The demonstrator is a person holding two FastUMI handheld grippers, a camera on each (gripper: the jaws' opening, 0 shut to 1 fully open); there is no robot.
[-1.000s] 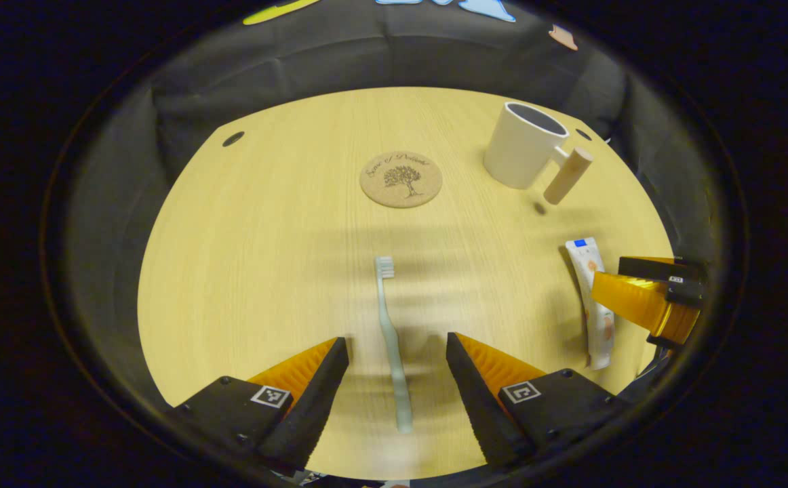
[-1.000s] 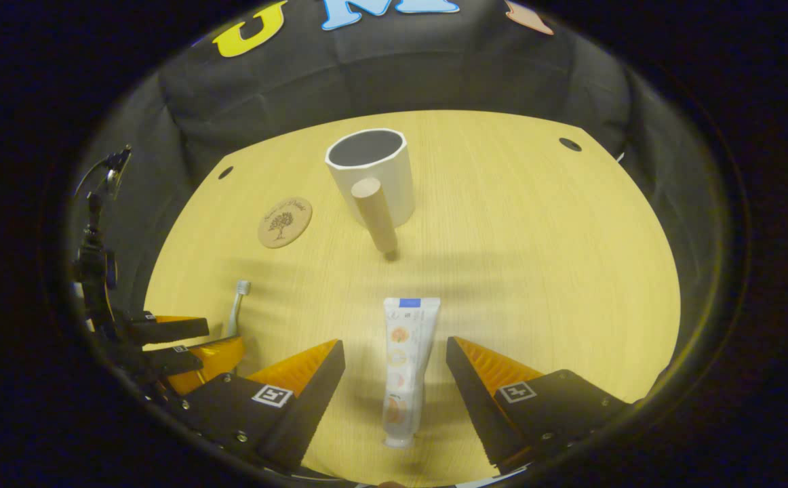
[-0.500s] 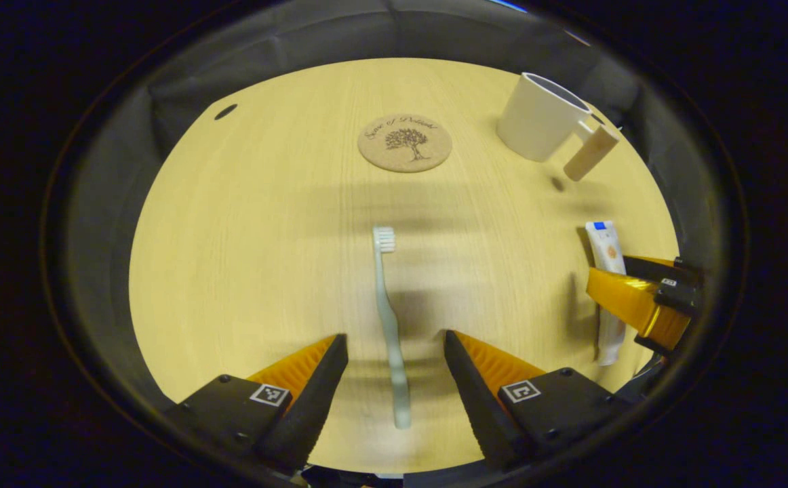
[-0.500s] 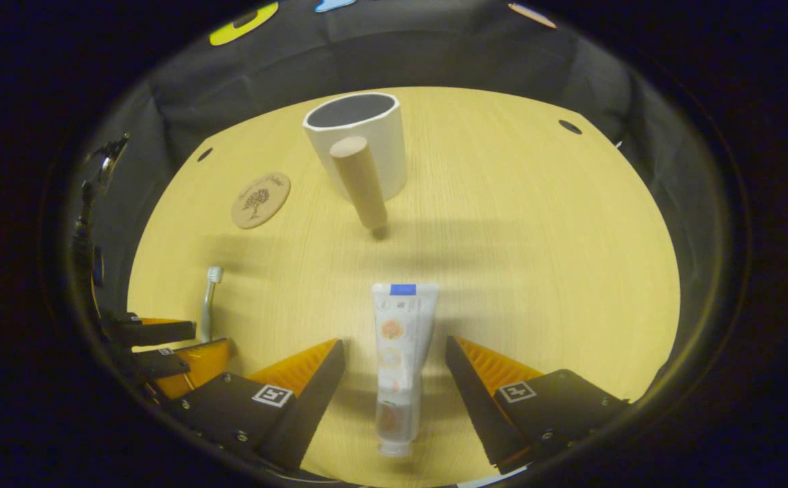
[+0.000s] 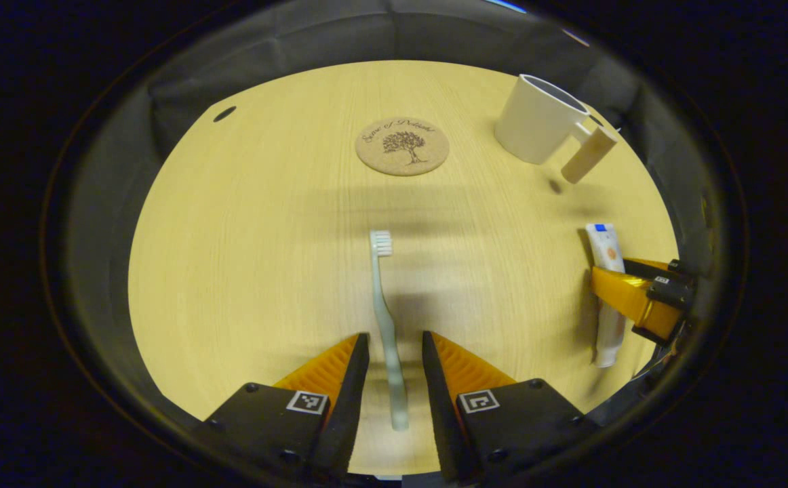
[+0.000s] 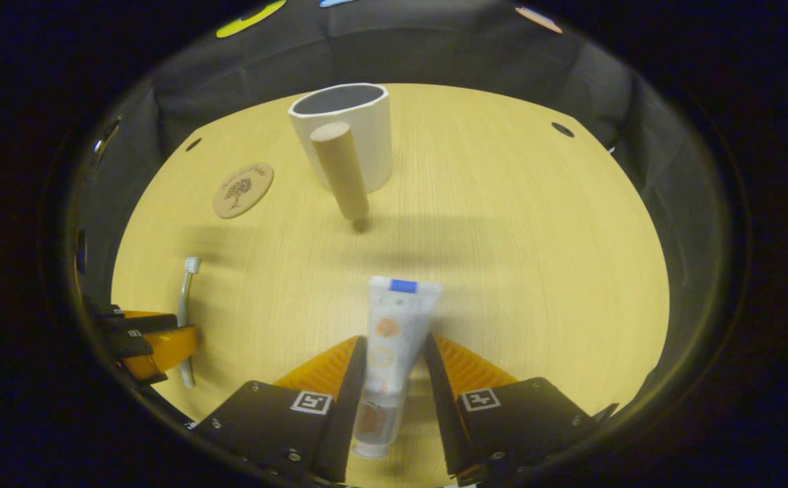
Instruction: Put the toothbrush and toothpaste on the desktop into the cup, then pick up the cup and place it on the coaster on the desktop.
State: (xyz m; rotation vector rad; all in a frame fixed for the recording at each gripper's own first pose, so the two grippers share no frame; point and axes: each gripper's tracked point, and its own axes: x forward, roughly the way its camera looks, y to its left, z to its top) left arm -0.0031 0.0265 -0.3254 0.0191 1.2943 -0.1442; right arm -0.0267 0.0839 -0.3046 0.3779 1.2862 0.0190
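Note:
A pale green toothbrush (image 5: 384,305) lies flat on the wooden table (image 5: 245,237), bristles pointing away. My left gripper (image 5: 395,333) straddles its handle, open, with narrow gaps on both sides. The white toothpaste tube (image 6: 397,305) lies with its cap end towards me, and my right gripper (image 6: 395,337) is shut on its lower half. A white cup (image 6: 373,142) with a wooden peg handle (image 6: 340,169) stands upright beyond the tube. The round cork coaster (image 5: 402,146) lies beyond the toothbrush, left of the cup (image 5: 536,122).
In the left gripper view the right gripper (image 5: 638,298) sits at the far right over the tube (image 5: 607,247). In the right gripper view the left gripper (image 6: 150,339) is at the far left by the toothbrush (image 6: 186,298). Black cloth walls ring the table.
Both grippers' fingers have drawn inward from wide open. The right pair now presses the toothpaste tube. The left pair has narrowed around the toothbrush handle. Both grippers came lower over the table.

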